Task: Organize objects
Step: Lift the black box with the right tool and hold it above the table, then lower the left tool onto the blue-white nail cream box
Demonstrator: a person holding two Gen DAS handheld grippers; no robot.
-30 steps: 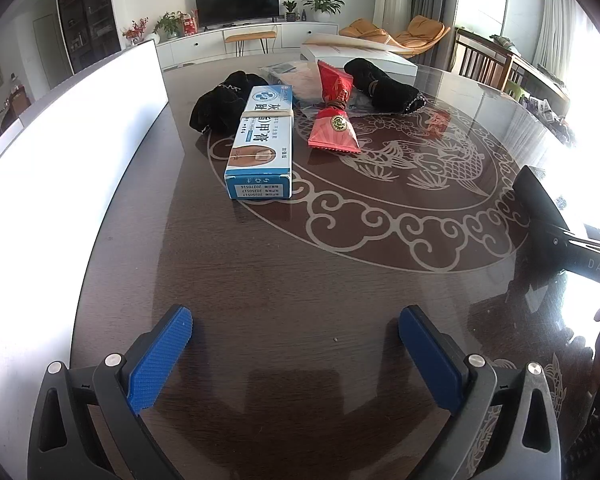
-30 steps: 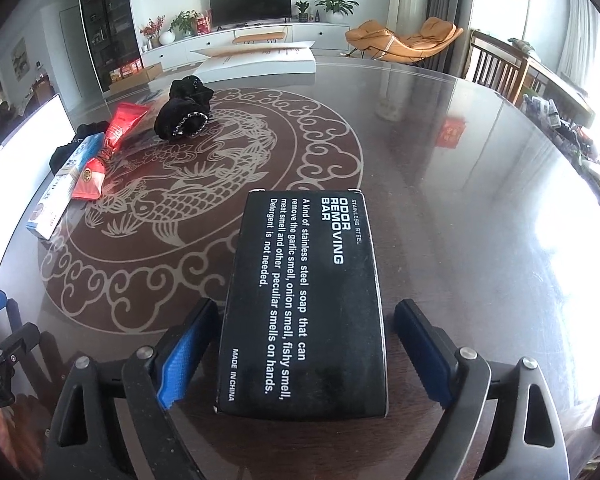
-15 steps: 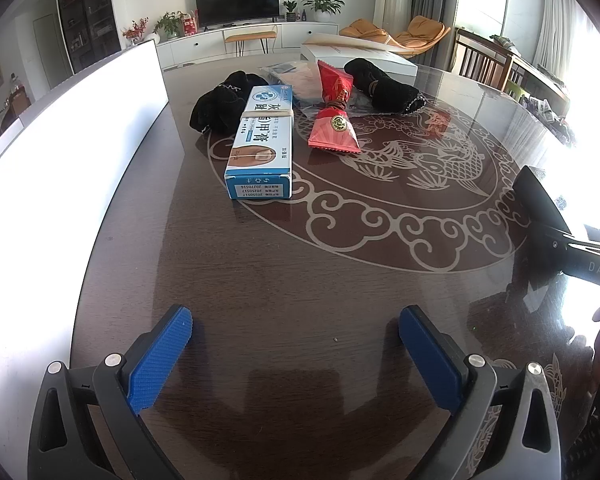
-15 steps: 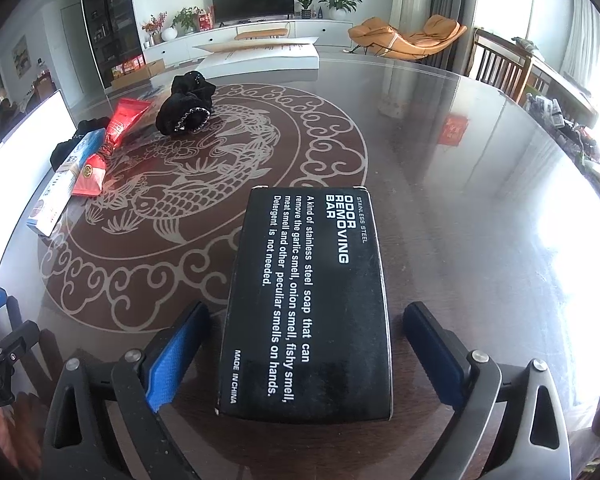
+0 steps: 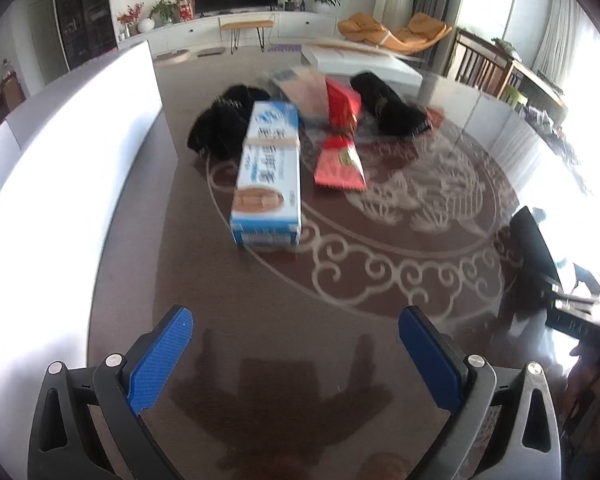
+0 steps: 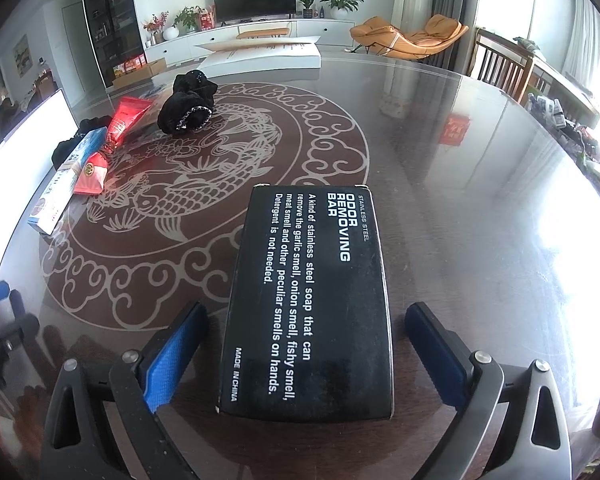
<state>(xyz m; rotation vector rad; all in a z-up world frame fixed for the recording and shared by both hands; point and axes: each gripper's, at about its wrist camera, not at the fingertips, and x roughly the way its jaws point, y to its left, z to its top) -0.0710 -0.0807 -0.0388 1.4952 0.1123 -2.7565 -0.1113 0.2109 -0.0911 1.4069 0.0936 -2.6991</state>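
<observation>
A black box (image 6: 308, 300) printed "odor removing bar" lies flat on the dark round table (image 6: 460, 200). My right gripper (image 6: 306, 312) straddles its near end, open, with a gap between each blue pad and the box's sides. My left gripper (image 5: 296, 320) hovers open over bare table, nothing between its fingers. Ahead of it lie a blue-and-white carton (image 5: 268, 176), two red packets (image 5: 340, 156), a black cloth bundle (image 5: 220, 128) and a second black cloth piece (image 5: 388, 108). The left wrist view is blurred.
A tall white panel (image 5: 60, 160) runs along the table's left side. A flat white box (image 6: 260, 54) sits at the far edge. The black box and right gripper show at the right rim of the left wrist view. Chairs stand beyond the table on the right.
My right gripper's jaws have spread wider off the black box, which stays put. My left gripper has lifted and shifted toward the cluster of objects, so they look larger.
</observation>
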